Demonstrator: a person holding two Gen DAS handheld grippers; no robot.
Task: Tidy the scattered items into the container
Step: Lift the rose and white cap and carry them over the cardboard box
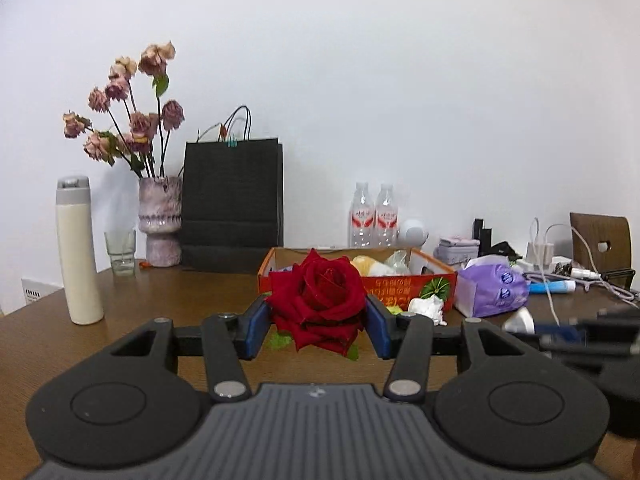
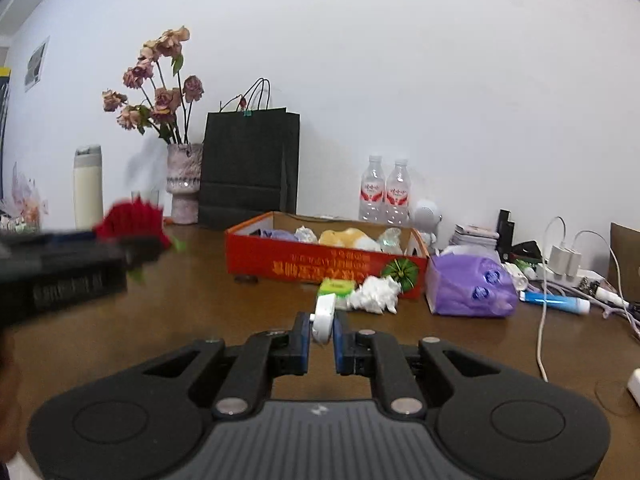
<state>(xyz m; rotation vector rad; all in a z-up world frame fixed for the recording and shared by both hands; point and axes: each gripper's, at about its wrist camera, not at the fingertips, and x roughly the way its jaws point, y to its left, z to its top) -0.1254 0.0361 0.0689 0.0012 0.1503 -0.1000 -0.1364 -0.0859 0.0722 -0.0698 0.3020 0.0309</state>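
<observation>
Left gripper point(image 1: 318, 322): blue pads pinch a red rose point(image 1: 320, 300) by its bloom, held above the bench point(image 1: 160, 304); in the right wrist view this gripper and the rose appear blurred at the left edge.
Right gripper point(image 2: 322, 326): jaws pressed nearly together on a small white plastic object point(image 2: 325, 314), which sticks up between the blue pads; what it is cannot be told.
Container: an orange cardboard box point(image 2: 280, 254) with an open top, standing mid-bench, ahead of both grippers.
Inside the box: a yellow and white soft toy point(image 2: 348, 238), crumpled white and clear wrappers, something pale purple.
In front of the box: a crumpled white tissue point(image 2: 376, 294) and a green and white packet point(image 2: 338, 287), both on the bench, just beside the box wall.
Right of the box: a purple tissue pack point(image 2: 472, 290), touching or nearly touching the box corner; a blue tube point(image 2: 554, 301) further right.
Behind: a black paper bag point(image 1: 232, 204), a vase of dried roses point(image 1: 160, 222), two water bottles point(image 1: 374, 214), a cream flask point(image 1: 78, 252).
</observation>
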